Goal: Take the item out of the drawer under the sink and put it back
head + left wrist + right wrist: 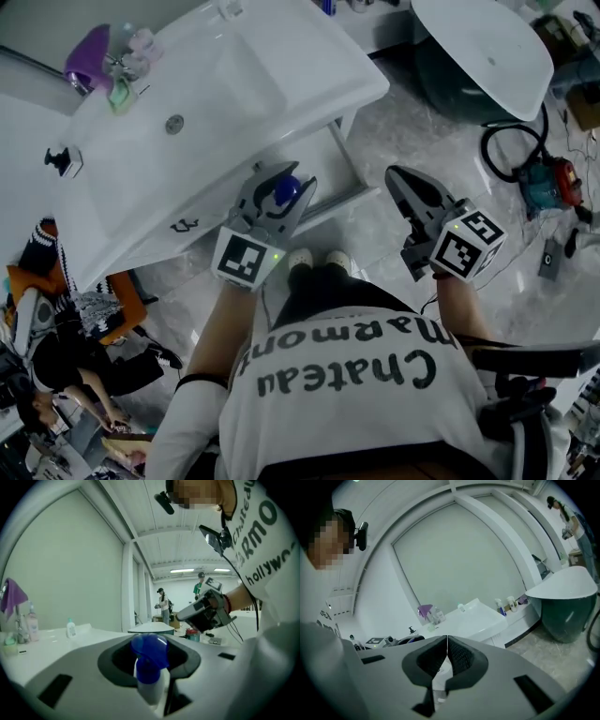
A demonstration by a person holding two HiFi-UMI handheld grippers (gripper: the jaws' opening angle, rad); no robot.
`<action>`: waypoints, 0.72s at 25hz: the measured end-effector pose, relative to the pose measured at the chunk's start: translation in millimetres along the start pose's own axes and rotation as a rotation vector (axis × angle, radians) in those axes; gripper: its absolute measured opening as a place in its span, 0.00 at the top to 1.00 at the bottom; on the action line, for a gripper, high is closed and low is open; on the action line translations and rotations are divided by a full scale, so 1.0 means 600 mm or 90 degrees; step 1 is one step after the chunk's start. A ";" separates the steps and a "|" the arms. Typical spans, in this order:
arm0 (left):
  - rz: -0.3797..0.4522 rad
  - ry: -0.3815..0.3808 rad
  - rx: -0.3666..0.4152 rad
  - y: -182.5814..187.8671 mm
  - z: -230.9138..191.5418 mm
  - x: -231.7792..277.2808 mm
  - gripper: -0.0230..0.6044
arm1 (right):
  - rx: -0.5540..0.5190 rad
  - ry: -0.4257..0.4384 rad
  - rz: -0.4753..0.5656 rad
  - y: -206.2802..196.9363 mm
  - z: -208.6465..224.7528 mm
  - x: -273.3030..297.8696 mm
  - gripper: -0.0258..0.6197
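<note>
Purple cloth (87, 54) is hanging by the tap at the far left of the white sink (234, 103), and the sink is filling the space ahead of both tools. The left gripper (284, 178) is clamping one white bottle (286, 191), its blue cap showing between the jaws. It is holding the bottle in the air just in front of the sink's front edge. To its right, the right gripper (397, 176) is carrying nothing, its jaws pressed together. Further right, one tub (487, 47) is standing on the floor, with a red machine (553, 183) and its black cable lying near it. The left gripper view is showing what the head view is not — two people (164, 604) standing far back in the room. Two grippers, one bottle.
</note>
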State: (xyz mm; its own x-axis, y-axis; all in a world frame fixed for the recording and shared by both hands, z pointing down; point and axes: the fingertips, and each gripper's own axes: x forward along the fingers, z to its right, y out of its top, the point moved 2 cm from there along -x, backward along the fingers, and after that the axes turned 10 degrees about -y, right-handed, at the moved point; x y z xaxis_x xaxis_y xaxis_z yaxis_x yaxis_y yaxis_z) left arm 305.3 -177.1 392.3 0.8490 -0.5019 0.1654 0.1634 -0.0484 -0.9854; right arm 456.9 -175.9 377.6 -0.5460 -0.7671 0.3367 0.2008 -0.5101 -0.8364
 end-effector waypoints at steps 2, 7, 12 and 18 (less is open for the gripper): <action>0.020 0.027 -0.002 0.033 0.003 -0.022 0.75 | -0.011 0.020 0.008 0.010 -0.018 0.003 0.94; 0.053 0.087 0.004 0.086 -0.006 -0.091 0.75 | -0.034 0.068 0.020 0.029 -0.074 0.024 0.94; 0.076 0.142 -0.001 0.101 -0.020 -0.187 0.75 | -0.063 0.104 0.011 0.024 -0.151 0.053 0.94; 0.060 0.172 -0.007 0.097 -0.023 -0.326 0.75 | -0.080 0.136 -0.002 -0.012 -0.276 0.090 0.94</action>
State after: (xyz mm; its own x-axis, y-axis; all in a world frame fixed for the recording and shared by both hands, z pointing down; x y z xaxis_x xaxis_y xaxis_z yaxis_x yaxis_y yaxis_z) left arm 141.5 -93.8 301.8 0.6948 -0.7169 0.0579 0.0832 0.0001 -0.9965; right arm 291.3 -149.1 329.9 -0.7089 -0.6589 0.2514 0.1030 -0.4494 -0.8874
